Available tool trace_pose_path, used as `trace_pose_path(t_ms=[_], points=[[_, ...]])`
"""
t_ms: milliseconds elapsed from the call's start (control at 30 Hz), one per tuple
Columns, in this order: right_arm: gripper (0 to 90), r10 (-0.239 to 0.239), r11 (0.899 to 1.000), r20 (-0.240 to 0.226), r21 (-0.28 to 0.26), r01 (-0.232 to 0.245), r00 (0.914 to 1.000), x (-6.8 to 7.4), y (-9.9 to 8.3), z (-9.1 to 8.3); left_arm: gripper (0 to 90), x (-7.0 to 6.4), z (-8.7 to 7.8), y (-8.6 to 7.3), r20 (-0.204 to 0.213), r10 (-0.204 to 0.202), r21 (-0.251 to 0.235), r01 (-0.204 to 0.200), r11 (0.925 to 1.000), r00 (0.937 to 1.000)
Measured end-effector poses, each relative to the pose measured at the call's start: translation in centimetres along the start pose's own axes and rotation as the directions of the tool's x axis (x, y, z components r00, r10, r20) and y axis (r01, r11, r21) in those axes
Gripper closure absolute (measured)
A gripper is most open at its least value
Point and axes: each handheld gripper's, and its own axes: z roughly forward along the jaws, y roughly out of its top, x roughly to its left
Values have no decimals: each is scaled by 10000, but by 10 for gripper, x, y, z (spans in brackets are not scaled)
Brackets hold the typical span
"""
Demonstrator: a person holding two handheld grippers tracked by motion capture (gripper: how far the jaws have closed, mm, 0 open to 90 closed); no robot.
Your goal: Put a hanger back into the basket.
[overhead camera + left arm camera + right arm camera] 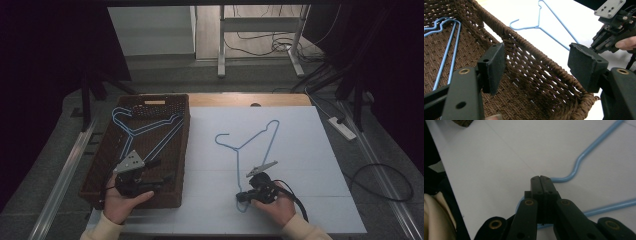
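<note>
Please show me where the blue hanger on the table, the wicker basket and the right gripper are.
blue hanger (238, 160), high view, long straight wire.
wicker basket (184, 145), high view, right rim.
right gripper (541, 180), right gripper view, tips of the closed jaws.

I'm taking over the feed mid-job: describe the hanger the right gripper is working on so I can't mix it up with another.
Start at the white table sheet right of the brown wicker basket. The light blue wire hanger lies flat on that sheet, and the right gripper is shut on its near corner. The other blue hangers lie inside the basket; this one is alone on the sheet.
</note>
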Motion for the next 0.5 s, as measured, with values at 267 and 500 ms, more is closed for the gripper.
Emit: trace_pose_path(t_ms=[267,500], points=[[900,-277,9996,-338,-94,274,9990,8,6,11,308,0,0,0,-15,16,-5,-16,10000,10000],[900,-402,9990,-504,-196,392,9979,11,12,19,309,0,1,0,-17,4,26,-4,10000,10000]])
